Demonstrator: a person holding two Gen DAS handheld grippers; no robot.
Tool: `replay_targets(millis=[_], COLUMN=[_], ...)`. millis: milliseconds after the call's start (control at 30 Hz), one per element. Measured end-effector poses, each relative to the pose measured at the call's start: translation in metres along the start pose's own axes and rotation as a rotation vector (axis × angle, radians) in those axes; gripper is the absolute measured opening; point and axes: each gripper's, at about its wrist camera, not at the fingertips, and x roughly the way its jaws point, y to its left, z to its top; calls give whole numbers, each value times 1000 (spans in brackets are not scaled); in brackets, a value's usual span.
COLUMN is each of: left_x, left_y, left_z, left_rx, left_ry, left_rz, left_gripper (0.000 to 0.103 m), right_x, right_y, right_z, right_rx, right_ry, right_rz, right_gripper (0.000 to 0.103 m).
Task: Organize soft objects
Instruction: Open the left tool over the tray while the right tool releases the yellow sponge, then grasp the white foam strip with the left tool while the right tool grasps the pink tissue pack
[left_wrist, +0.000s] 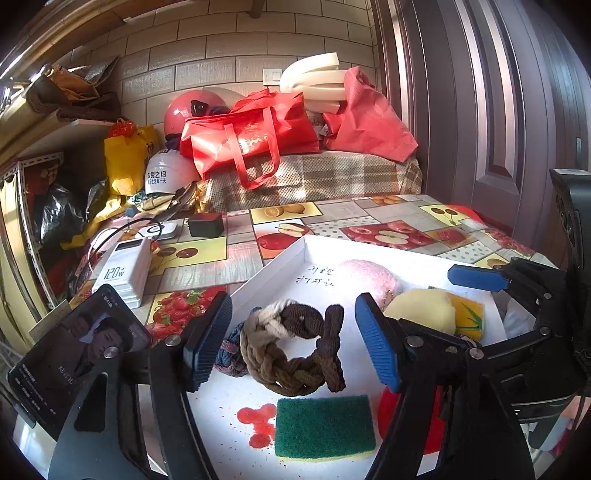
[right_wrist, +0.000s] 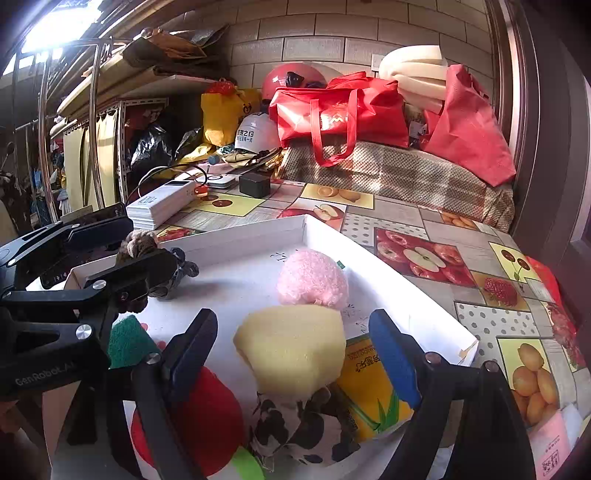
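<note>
- Your left tongs (left_wrist: 293, 328) stand wide and hold nothing; the braided brown ring (left_wrist: 295, 350) lies between the pads in the lower middle of the left view, and no pad presses on it.
- Your right tongs (right_wrist: 291, 350) are wide too, holding nothing; the yellow sponge (right_wrist: 291, 350) sits between them at the centre of the right view, free of both pads.
- All the soft things lie in the white tray (left_wrist: 273, 266) on the table (left_wrist: 388, 221): the pink puff (right_wrist: 312, 277) just behind the yellow sponge, the green scouring pad (left_wrist: 325, 424) at the bottom of the left view, a red soft piece (right_wrist: 210, 417) at lower left of the right view.
- The yellow sponge rests on a black-and-white cloth (right_wrist: 295, 432) and against an orange packet (right_wrist: 369, 384). Close there and you may pinch the cloth as well, dragging both.
- The brown ring touches a blue-grey knitted bit (left_wrist: 231, 356) on its left. A grab at that side could catch both.
- The ring is floppy; gripped by one strand, I judge it will sag and may snag the tray wall.
- Your two tongs work close together over the tray. Swing either across and they could knock.
- A phone (left_wrist: 74, 358) and a white power bank (left_wrist: 123, 271) lie just left of the tray; a wide leftward sweep could shove them.
</note>
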Motion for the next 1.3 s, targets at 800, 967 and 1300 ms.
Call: replay_targets(millis=[800,967,1300], left_x=[-19,-22,-24], left_y=[10,12,10], left_z=[-2,-2,-2], left_rx=[-50,-59,-53], left_ry=[-101,-111,-116], left_rz=[49,54,73], left_gripper=[103,103,103], right_x=[-16,-20,-33], right_y=[-8,-8,-14], right_z=[-2,-2,-9], right_rx=[45,53,87], right_ry=[-93,-119,-136], right_rz=[-38,-60,-74], right_gripper=[103,103,103])
